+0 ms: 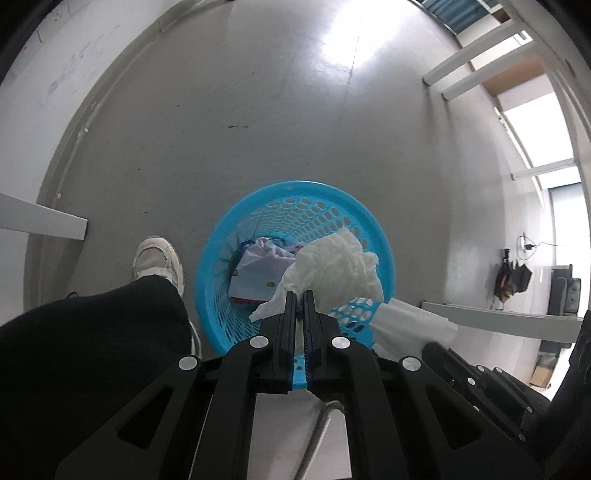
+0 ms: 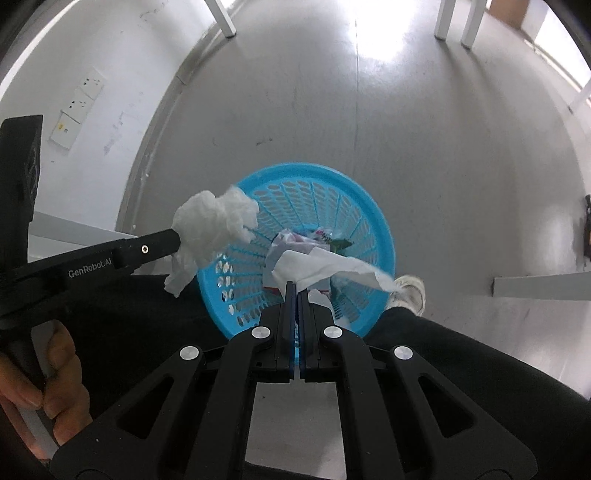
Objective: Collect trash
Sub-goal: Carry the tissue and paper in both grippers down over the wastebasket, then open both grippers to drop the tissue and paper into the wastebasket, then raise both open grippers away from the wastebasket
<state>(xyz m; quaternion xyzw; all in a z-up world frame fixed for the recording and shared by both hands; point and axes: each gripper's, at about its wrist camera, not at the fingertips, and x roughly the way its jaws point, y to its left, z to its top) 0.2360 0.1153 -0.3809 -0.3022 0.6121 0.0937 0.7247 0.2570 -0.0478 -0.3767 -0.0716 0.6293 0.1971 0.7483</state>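
A blue perforated plastic basket (image 1: 258, 210) stands on the grey floor and shows in the right wrist view too (image 2: 354, 199). Crumpled paper and wrappers (image 1: 258, 266) lie inside it. My left gripper (image 1: 299, 295) is shut on a crumpled white tissue (image 1: 332, 269) and holds it above the basket's near rim; from the right wrist view the same tissue (image 2: 214, 225) hangs over the basket's left rim. My right gripper (image 2: 295, 286) is shut on a flatter white tissue (image 2: 317, 267) held above the basket's opening; this tissue also shows in the left wrist view (image 1: 413, 325).
The person's black trouser legs and white shoes (image 1: 159, 262) (image 2: 406, 295) stand on either side of the basket. White table legs (image 1: 476, 70) (image 2: 221, 18) stand further off. A white wall with sockets (image 2: 77, 107) runs along the left.
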